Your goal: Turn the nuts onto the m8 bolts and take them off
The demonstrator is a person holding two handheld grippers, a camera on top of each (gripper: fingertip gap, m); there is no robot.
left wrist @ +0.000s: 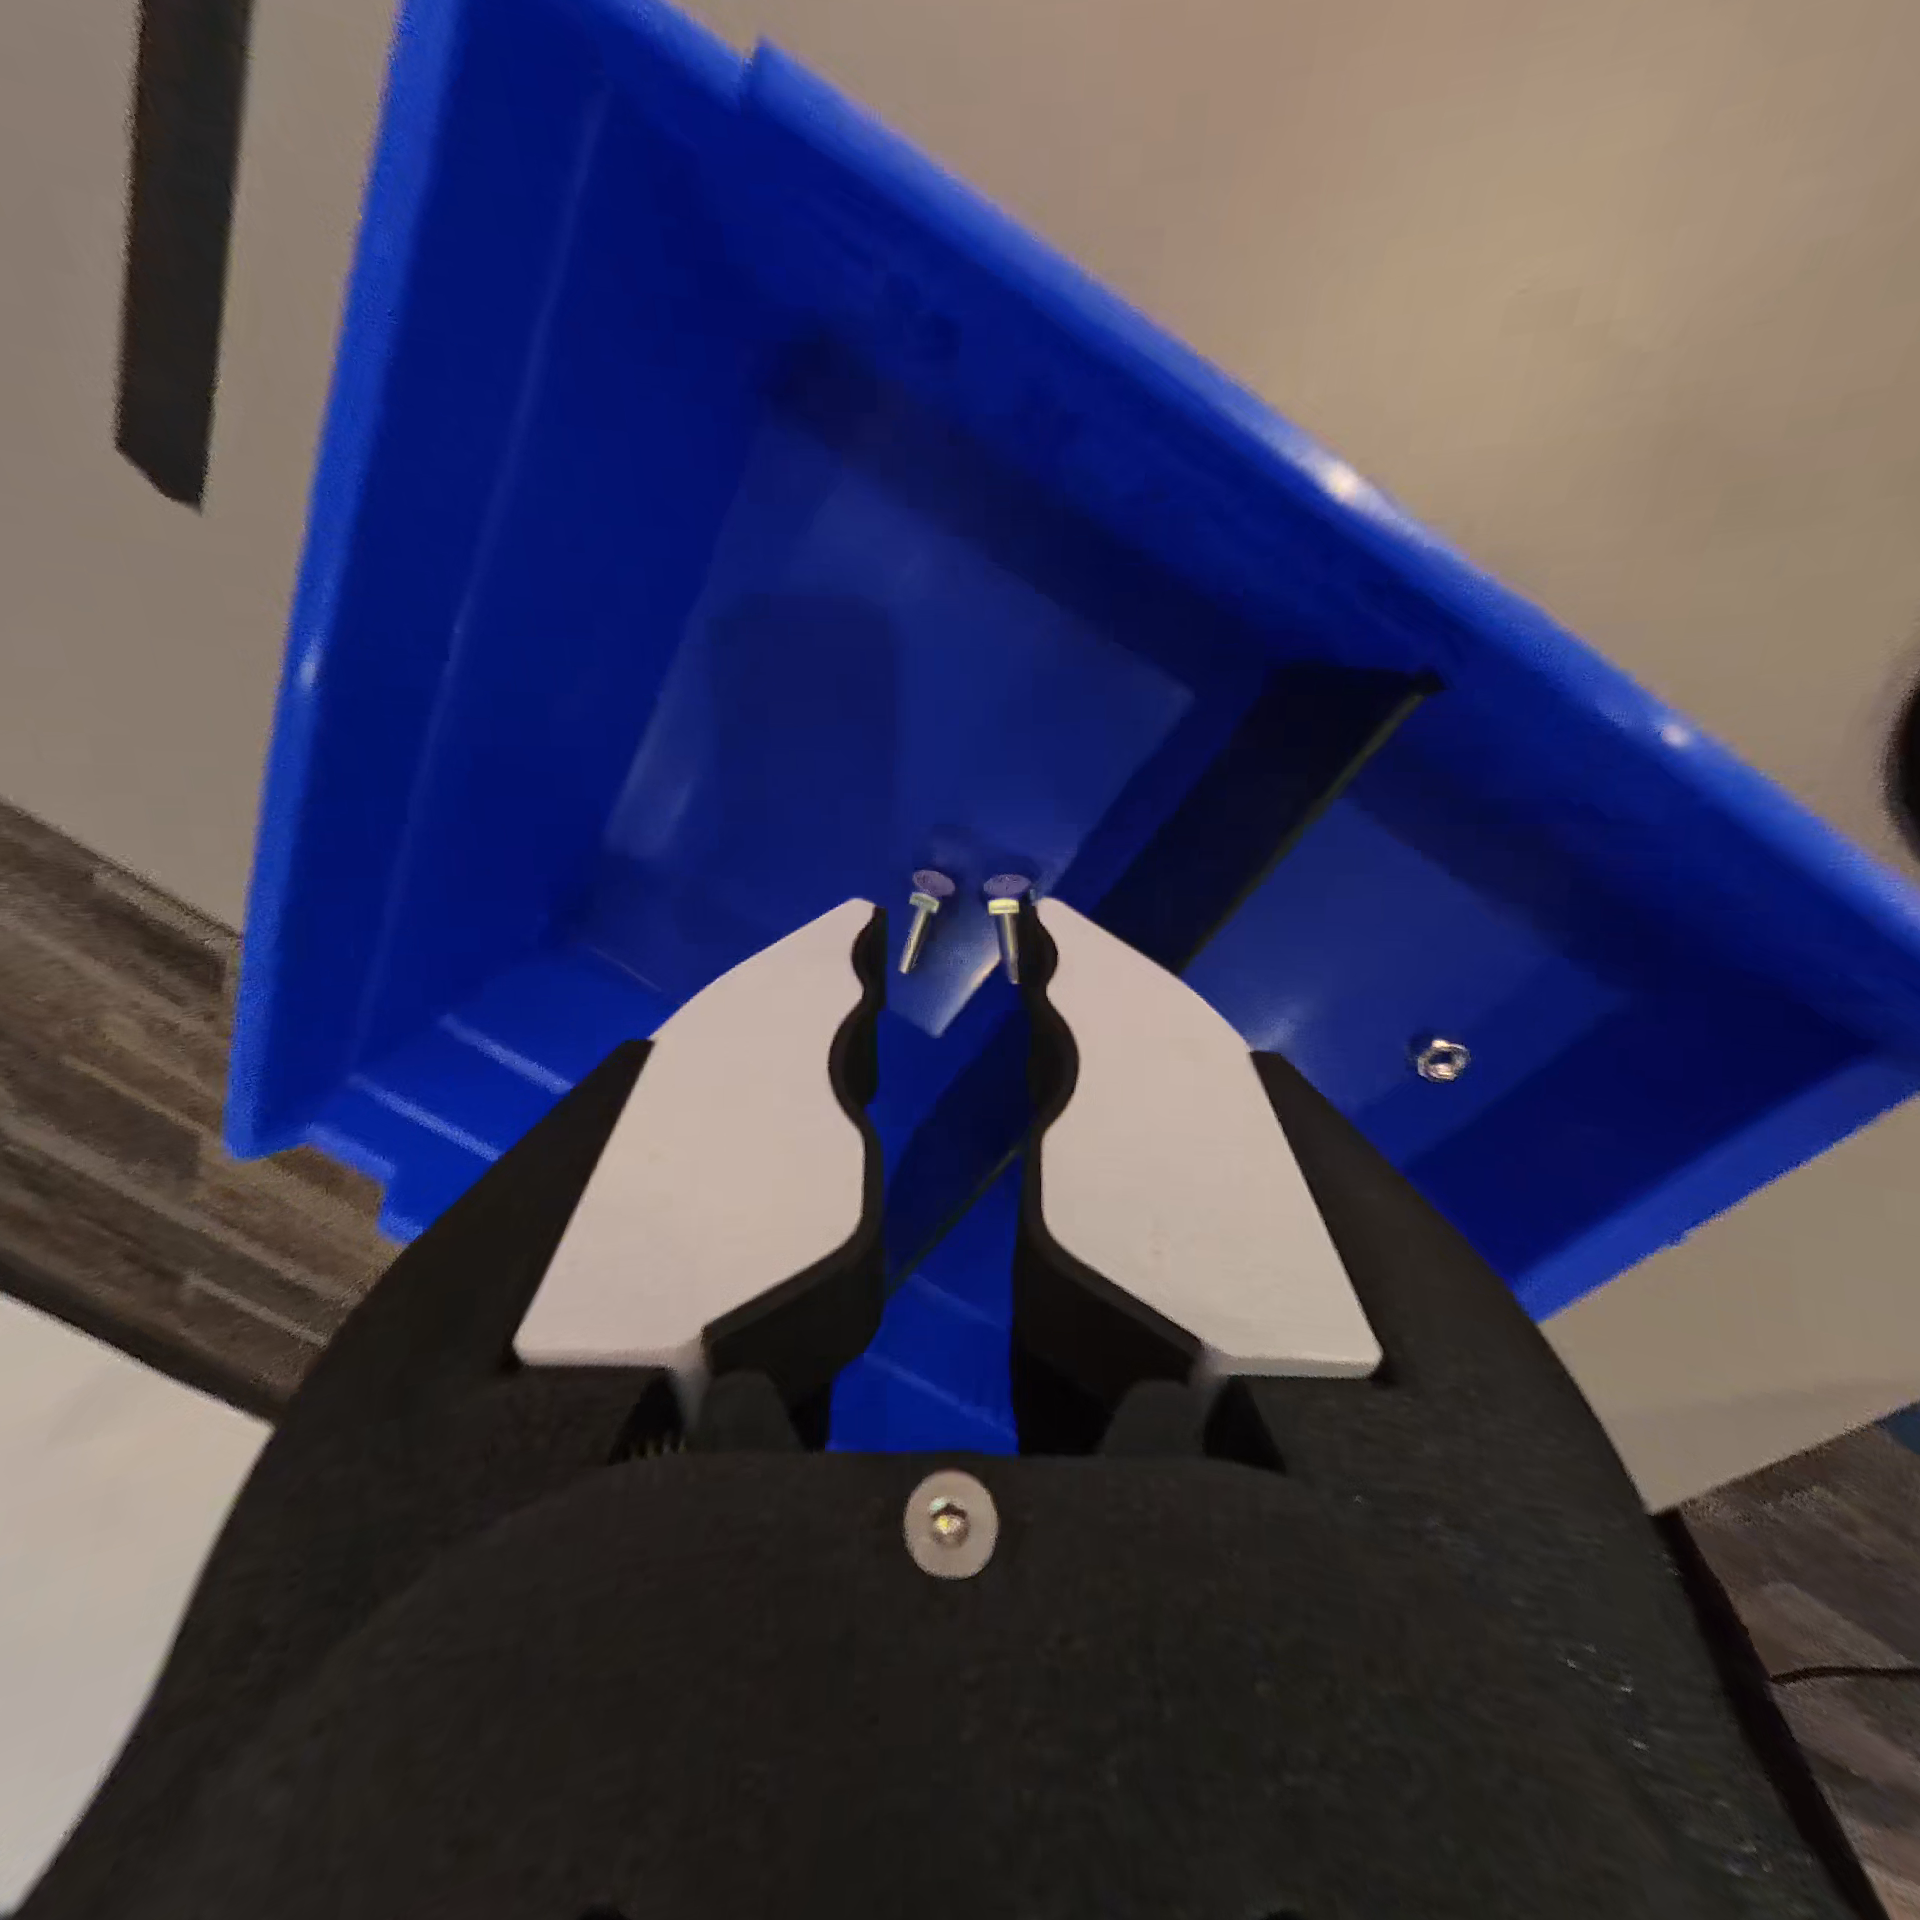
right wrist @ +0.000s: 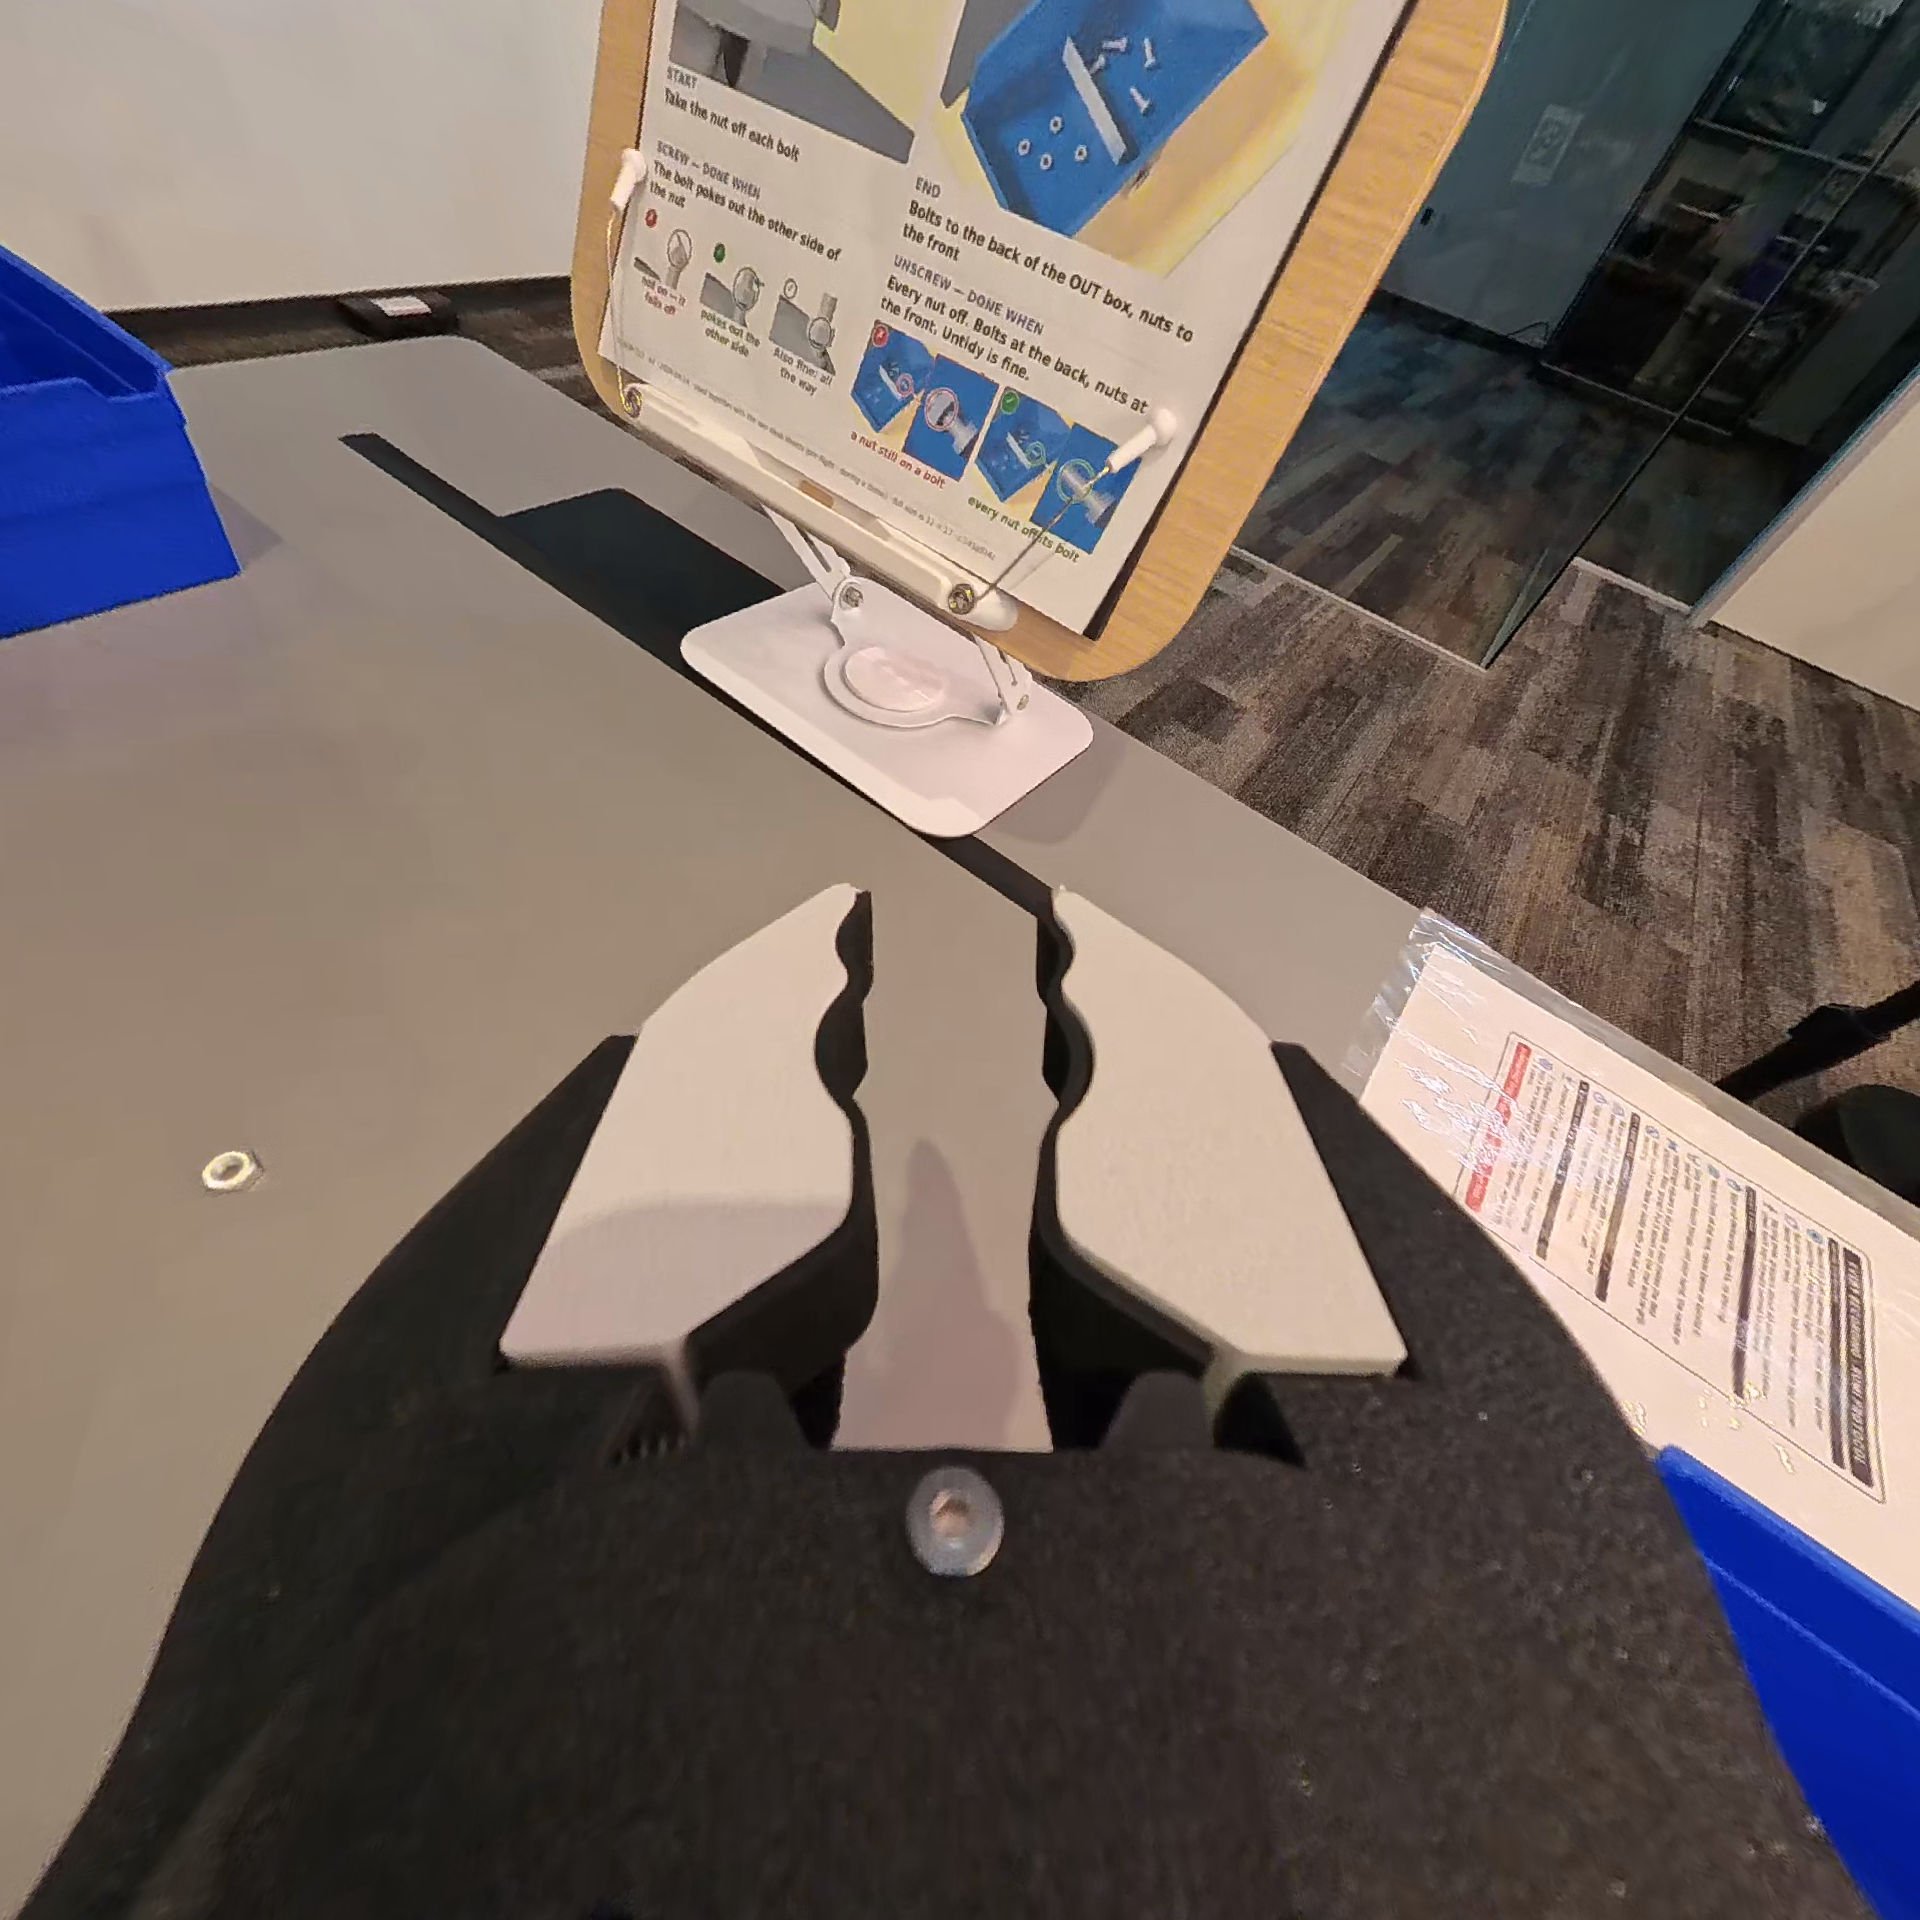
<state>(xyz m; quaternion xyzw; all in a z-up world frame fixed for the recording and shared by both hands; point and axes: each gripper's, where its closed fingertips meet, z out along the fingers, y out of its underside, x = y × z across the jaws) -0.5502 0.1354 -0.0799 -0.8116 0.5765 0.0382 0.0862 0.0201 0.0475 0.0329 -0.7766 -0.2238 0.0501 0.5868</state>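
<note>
In the left wrist view a blue bin [left wrist: 582,582] fills the frame, split by a thin divider [left wrist: 1299,821]. Two small silver bolts lie side by side on the floor of its larger compartment, one on the left [left wrist: 918,932] and one on the right [left wrist: 1005,932]. My left gripper [left wrist: 951,912] is open above them, and the right bolt lies close to the right fingertip. One silver nut [left wrist: 1442,1060] lies in the smaller compartment. In the right wrist view my right gripper [right wrist: 956,904] is open and empty over the grey table [right wrist: 416,831]. A loose nut [right wrist: 231,1171] lies on the table to its left.
An instruction board on a white stand [right wrist: 894,707] stands ahead of the right gripper near the table's far edge. A blue bin [right wrist: 94,468] is at the far left, and another blue bin's corner [right wrist: 1818,1683] is at the lower right. A laminated sheet [right wrist: 1662,1226] lies at the right. One gripper's finger ends stand about 60 cm off the other's.
</note>
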